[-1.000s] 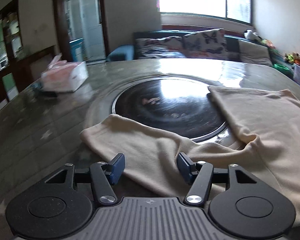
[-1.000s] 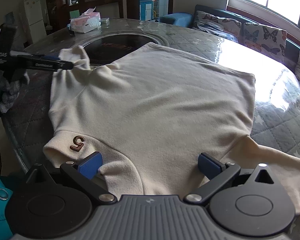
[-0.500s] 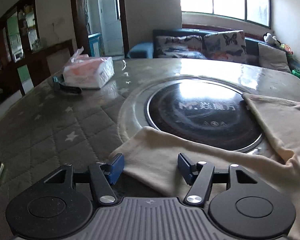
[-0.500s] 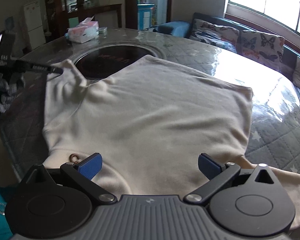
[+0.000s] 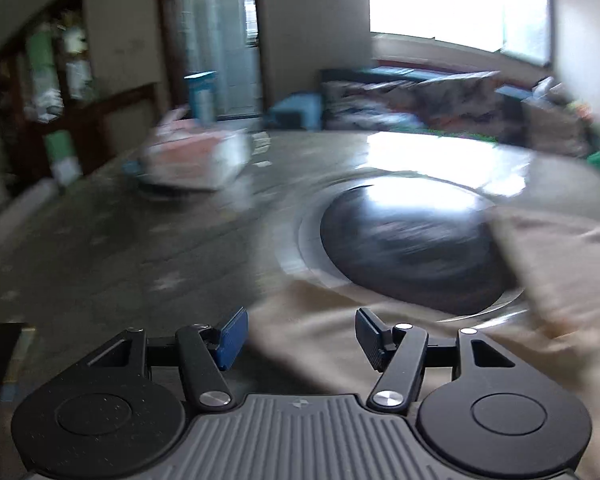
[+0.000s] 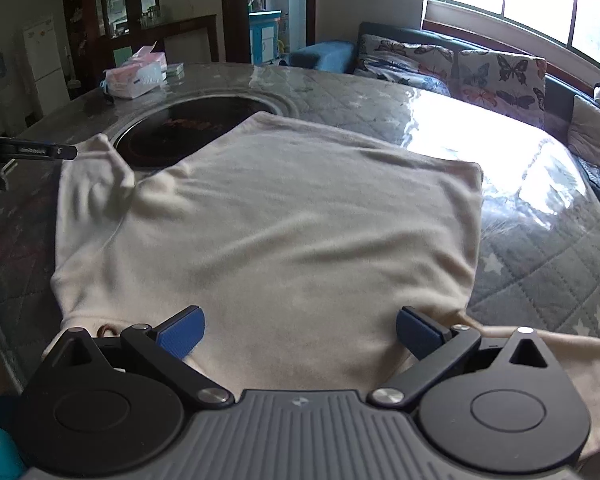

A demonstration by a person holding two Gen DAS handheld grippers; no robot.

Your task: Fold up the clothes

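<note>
Lying flat, cream sweater (image 6: 268,232) leaves table (image 6: 540,208) bare rightward.

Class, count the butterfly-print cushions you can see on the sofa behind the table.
2: the left cushion and the right cushion stand side by side under the window; others may be hidden.

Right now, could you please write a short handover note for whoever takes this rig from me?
Left gripper: open, at the end of the cream sweater's sleeve, gripping nothing; its view is motion-blurred.
Right gripper: open, low over the sweater's body near the neckline, gripping nothing.
Cream sweater: spread on the round table, partly over the dark centre disc. Tissue pack sits at the far edge.
Done: garment laid out. Left: every fold.
</note>
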